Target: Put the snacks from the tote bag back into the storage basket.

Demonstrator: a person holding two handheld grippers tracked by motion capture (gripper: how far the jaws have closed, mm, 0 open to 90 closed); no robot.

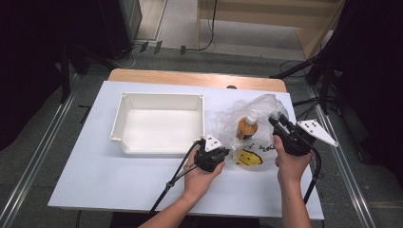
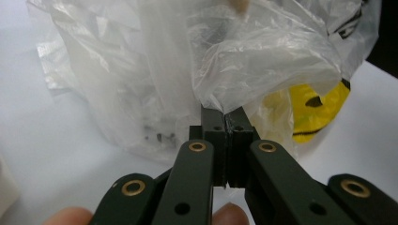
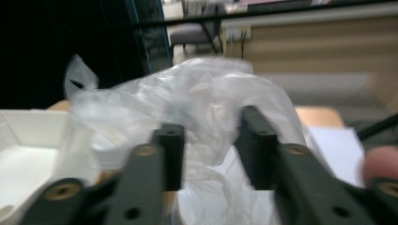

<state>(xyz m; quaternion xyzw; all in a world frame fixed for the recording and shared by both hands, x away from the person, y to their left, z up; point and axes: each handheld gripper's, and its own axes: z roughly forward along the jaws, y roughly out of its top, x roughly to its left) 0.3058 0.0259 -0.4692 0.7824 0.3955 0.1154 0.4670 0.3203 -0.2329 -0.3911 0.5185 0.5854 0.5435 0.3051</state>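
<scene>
Thin plastic bag (image 1: 247,128) sits at 3 o'clock of the white tray (image 1: 159,123), floppy and slippery. Left gripper (image 2: 224,123) jaws clamped on its edge; right gripper (image 3: 211,136) jaws apart around a fold, so grab bunched film.

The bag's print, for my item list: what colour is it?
Yellow with black marks, on the clear plastic bag; the high view shows it best.

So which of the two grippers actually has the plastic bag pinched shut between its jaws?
The left gripper: its jaws meet on a fold of the plastic bag. The right gripper has jaws standing apart, with film loose between them.
</scene>
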